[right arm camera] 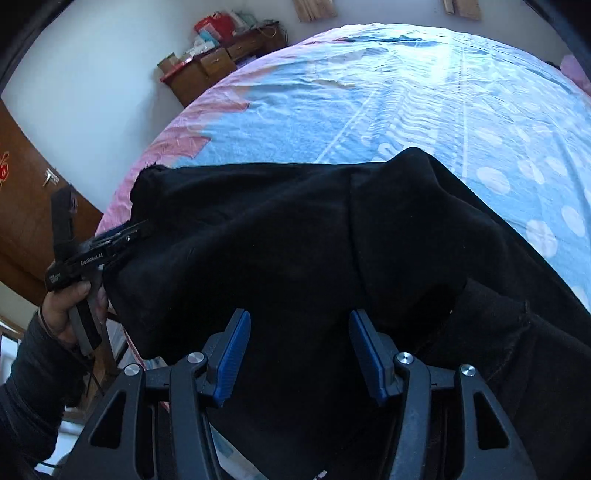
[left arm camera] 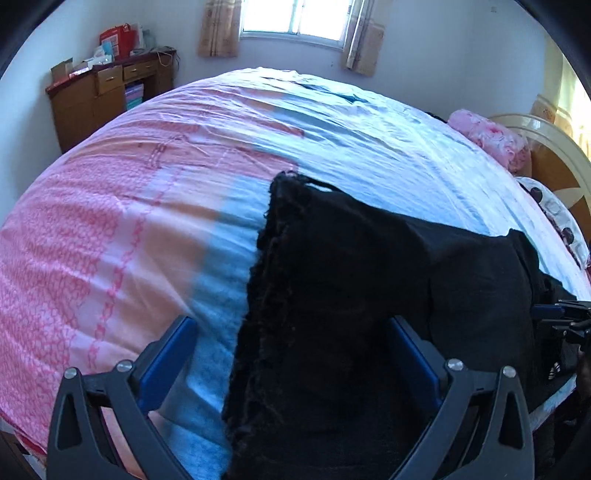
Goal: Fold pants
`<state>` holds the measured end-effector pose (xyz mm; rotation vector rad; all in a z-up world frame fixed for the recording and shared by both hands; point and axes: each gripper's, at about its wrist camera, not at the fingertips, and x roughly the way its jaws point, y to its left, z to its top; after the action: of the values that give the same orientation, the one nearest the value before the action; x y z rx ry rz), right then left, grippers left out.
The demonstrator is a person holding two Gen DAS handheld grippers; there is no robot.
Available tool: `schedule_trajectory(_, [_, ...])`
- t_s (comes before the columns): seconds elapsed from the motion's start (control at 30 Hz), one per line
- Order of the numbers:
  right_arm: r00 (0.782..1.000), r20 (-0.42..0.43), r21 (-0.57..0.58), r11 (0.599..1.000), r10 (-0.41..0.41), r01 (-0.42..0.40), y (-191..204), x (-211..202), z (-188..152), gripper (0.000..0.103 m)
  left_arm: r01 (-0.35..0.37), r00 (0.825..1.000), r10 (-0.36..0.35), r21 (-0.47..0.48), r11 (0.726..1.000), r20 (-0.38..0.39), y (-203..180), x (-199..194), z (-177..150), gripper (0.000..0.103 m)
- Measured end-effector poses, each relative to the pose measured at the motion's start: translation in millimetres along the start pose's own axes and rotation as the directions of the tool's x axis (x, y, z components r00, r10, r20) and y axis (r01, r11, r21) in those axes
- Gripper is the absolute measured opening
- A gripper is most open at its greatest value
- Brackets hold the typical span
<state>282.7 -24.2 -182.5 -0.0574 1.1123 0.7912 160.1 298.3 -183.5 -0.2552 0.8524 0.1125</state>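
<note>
Black pants [left arm camera: 351,295] lie spread over the near edge of the bed [left arm camera: 110,240], and on the left the left gripper [left arm camera: 291,354] hovers with its 2 blue jaws released wide, straddling the frayed hem without pinching it, probably lining up a grab or just letting go. Over to the right, the right gripper [right arm camera: 300,350] has its jaws parted too, nothing clamped, hanging above the bunched middle where a fold already rides up. Pink-and-blue sheets cover the bed, a wooden dresser [left arm camera: 99,92] stands at the far wall, and a window [left arm camera: 295,18] glows behind.
</note>
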Motion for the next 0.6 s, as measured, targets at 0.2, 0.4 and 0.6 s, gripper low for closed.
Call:
schedule_trajectory(0.2, [0.999, 0.014, -0.033, 0.999, -0.038, 0.039, 2, -1, -4, 0.058, 0.025, 1.0, -0.025, 0.07, 0.997, -0.002, -9, 2, 5, 0.093])
schedule_trajectory(0.4, [0.99, 0.144, -0.114, 0.993, 0.005, 0.011, 46, -25, -4, 0.058, 0.062, 0.998, -0.062, 0.105, 0.993, -0.001, -17, -3, 8, 0.073])
schedule_trajectory(0.6, [0.988, -0.056, -0.168, 0.974, 0.144, -0.152, 81, 43, -8, 0.059, 0.01, 0.999, -0.013, 0.077, 0.997, 0.043, -9, -17, 11, 0.093])
